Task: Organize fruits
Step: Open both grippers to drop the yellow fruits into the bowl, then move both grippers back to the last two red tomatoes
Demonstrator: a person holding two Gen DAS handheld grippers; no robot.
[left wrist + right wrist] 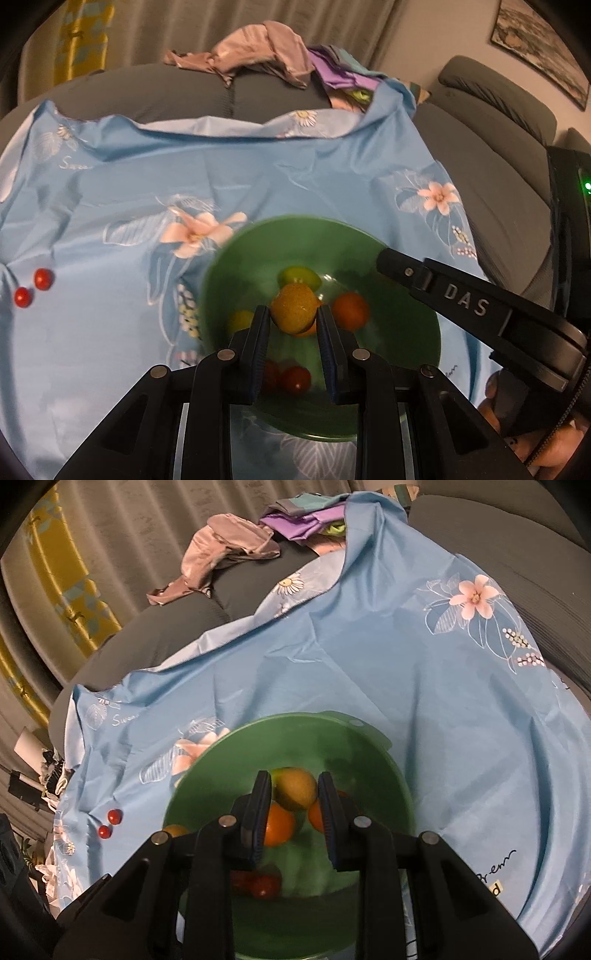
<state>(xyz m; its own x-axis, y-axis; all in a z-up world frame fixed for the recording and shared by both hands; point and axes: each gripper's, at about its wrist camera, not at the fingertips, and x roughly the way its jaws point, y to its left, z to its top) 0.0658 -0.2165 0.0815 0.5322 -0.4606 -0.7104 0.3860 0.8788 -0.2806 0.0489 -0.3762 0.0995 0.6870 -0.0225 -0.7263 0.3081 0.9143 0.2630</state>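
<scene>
Speckled yellow-orange fruit [295,308] above green bowl [236,258]

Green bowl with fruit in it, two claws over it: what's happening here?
A person is gathering fruit into the green bowl, which sits on a blue floral cloth spread over a sofa. The left claw is over the bowl with a yellow-orange fruit between its fingers. The right claw hangs over the same bowl; whether it grips anything is unclear. Orange, yellow and red fruits already lie in the bowl. Two small red fruits are out on the cloth to the left.
</scene>
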